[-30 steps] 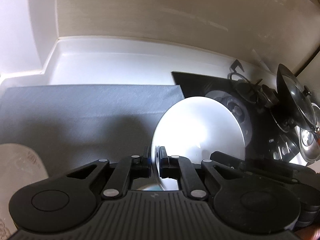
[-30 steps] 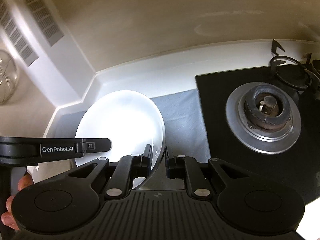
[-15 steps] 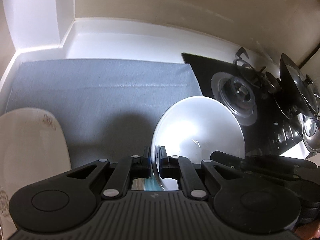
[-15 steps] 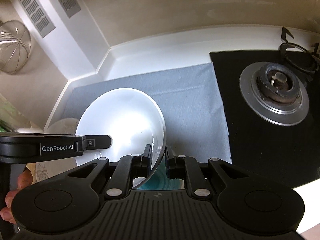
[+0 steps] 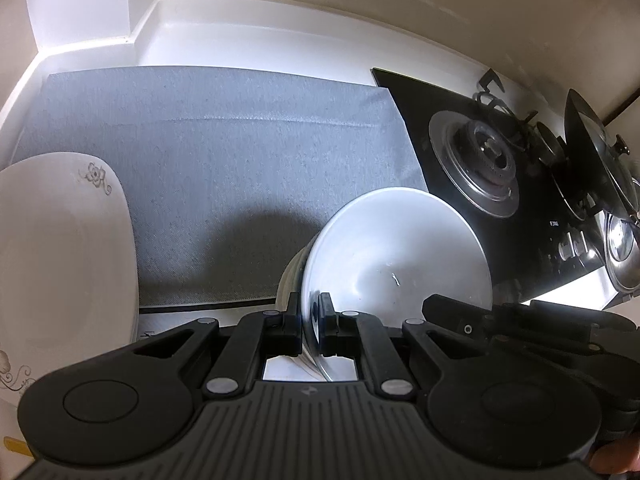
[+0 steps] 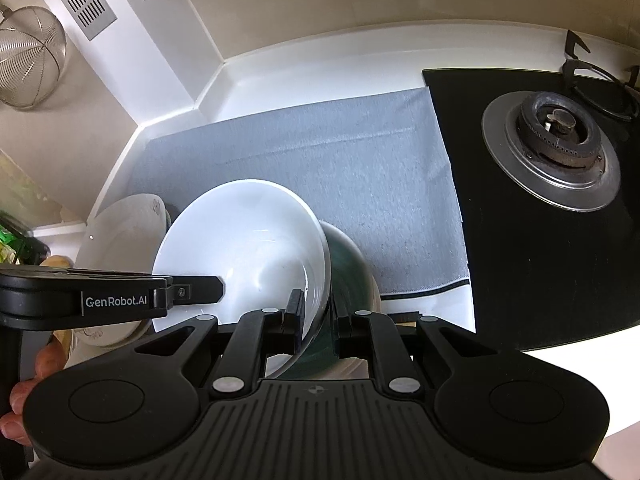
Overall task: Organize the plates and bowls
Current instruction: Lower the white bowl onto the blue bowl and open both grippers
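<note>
Pinching white bowl (image 6: 240,240) rim, both tongs; grey mat (image 5: 224,152) prob. clear.

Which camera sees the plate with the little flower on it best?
The left wrist view. There the flowered plate fills the left edge, with its flower drawing clear. In the right wrist view, the white bowl and the left gripper hide most of it; only part shows.

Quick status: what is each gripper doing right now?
Left gripper: shut on the rim of the white bowl.
Right gripper: shut on the opposite rim of the same bowl.
</note>
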### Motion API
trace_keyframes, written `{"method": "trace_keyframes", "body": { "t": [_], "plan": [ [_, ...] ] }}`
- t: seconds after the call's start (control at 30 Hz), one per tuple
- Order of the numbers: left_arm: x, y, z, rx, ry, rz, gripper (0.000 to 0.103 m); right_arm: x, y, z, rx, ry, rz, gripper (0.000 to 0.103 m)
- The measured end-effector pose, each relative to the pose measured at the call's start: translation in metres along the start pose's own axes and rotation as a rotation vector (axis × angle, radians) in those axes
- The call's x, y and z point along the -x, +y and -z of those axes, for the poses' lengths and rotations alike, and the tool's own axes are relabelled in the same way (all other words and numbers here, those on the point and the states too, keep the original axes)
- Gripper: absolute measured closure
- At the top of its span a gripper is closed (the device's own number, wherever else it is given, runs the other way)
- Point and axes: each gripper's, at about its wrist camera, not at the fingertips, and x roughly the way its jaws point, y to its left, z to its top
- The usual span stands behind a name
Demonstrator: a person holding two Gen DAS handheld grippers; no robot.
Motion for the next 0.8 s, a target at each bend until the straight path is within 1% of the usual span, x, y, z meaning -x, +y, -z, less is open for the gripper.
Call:
{"method": "trace_keyframes", "body": {
  "t": [0.1,0.5,0.8],
  "plan": [
    [-0.001,-0.003,0.000,-0.005,-0.001,-0.003,0.096,-0.001,-0.002,0.001,-0.001,0.003,0.003,0.089],
    [-0.017,-0.005,-0.005,-0.011,0.043,-0.003,0.095,-0.011,-0.014,0.000,-0.044,0.027,-0.004,0.089],
    [-0.020,-0.001,-0.009,0.019,0.073,0.019,0.095,-0.014,-0.019,-0.005,-0.051,0.046,-0.023,0.089]
  ]
}}
